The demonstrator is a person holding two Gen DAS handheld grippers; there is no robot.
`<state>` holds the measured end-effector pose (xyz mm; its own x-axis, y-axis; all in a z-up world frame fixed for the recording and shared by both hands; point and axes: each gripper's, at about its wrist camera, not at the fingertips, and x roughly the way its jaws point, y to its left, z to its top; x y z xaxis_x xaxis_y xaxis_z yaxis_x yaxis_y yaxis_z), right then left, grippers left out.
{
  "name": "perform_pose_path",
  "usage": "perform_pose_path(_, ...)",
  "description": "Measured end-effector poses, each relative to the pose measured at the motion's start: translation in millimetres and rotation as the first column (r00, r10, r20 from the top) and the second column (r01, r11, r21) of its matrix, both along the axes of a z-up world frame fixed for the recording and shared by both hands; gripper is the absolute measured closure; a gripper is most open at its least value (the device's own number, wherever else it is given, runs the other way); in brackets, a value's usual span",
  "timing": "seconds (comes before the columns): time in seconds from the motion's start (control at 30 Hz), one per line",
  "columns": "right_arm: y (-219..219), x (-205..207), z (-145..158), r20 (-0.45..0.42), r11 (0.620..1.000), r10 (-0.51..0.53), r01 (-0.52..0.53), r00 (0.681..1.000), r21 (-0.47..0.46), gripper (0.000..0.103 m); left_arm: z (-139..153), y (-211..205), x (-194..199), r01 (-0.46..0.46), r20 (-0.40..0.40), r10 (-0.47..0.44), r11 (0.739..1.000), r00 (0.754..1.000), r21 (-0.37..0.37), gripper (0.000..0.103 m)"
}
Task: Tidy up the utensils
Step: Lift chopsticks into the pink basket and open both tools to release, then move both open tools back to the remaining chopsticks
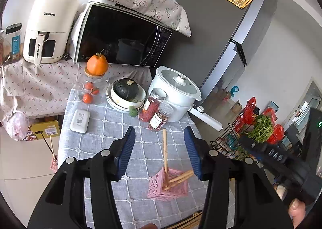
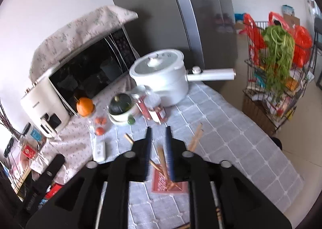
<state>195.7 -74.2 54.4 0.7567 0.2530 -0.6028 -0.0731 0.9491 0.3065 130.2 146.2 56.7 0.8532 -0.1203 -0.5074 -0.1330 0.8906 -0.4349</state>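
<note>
The left gripper [image 1: 160,148] is seen with its blue pads well apart and nothing pressed between them; the pink perforated holder [image 1: 168,185] stands on the grey checked tablecloth [image 1: 96,138] below the gap, toward the right pad. Wooden chopsticks [image 1: 165,148] are lodged in the holder, one near upright and others leaning low toward the right pad. The right gripper [image 2: 159,144] is held over the same holder [image 2: 168,183] with its pads parted by a narrow gap; chopsticks [image 2: 162,155] rise through that gap, but the view is blurred and no firm clamping on them is made out. More chopsticks [image 2: 196,137] are observed lying loose on the cloth just right of the right gripper. Farther back, two red-filled jars [image 1: 154,108], a bowl with a dark green squash [image 1: 125,89] and a white lidded pot [image 1: 176,90] are noted. Behind these stand a microwave [image 1: 122,35] and a cream air fryer [image 1: 49,27].
</note>
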Motion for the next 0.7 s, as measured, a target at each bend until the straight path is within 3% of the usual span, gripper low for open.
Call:
perform_pose_path(0.03, -3.3, -4.8, 2.4, 0.018, 1.0, -0.011, 0.011, 1.0, 0.012, 0.059, 0.3, -0.5, -0.7, 0.001, 0.001, -0.001, 1.0, 1.0, 0.003, 0.052)
perform_pose_path(0.17, -19.8, -16.9, -0.9, 0.029, 0.998, -0.054, 0.053, 0.998, 0.016, 0.05, 1.3, -6.0, -3.5, 0.013, 0.004, -0.013, 1.0, 1.0, 0.016, 0.044)
perform_pose_path(0.23, -32.0, -22.5, -5.7, 0.025, 0.996, -0.085, 0.085, 0.996, 0.023, 0.037, 0.5, -10.9, -6.3, 0.019, 0.005, -0.02, 0.999, 1.0, 0.034, 0.038)
perform_pose_path(0.47, -82.6, -50.6, -34.0, -0.002, 0.98, -0.198, 0.197, 0.98, 0.035, 0.02, -8.7, -39.1, -10.8, 0.043, -0.021, -0.041, 0.991, 0.999, 0.13, 0.027)
perform_pose_path(0.53, -95.6, -58.0, -45.0, -0.022, 0.975, -0.222, 0.222, 0.975, 0.027, 0.013, -14.6, -50.7, -11.7, 0.063, -0.037, -0.058, 0.984, 0.998, 0.164, 0.02)
perform_pose_path(0.6, -108.2, -65.7, -58.9, -0.049, 0.972, -0.233, 0.233, 0.971, 0.012, 0.013, -20.6, -61.3, -12.8, 0.084, -0.049, -0.076, 0.978, 0.996, 0.192, 0.007)
perform_pose_path(0.7, -121.3, -75.5, -79.7, -0.083, 0.97, -0.242, 0.241, 0.967, -0.021, 0.01, -32.8, -79.7, -12.7, 0.132, -0.087, -0.115, 0.964, 0.99, 0.231, 0.007)
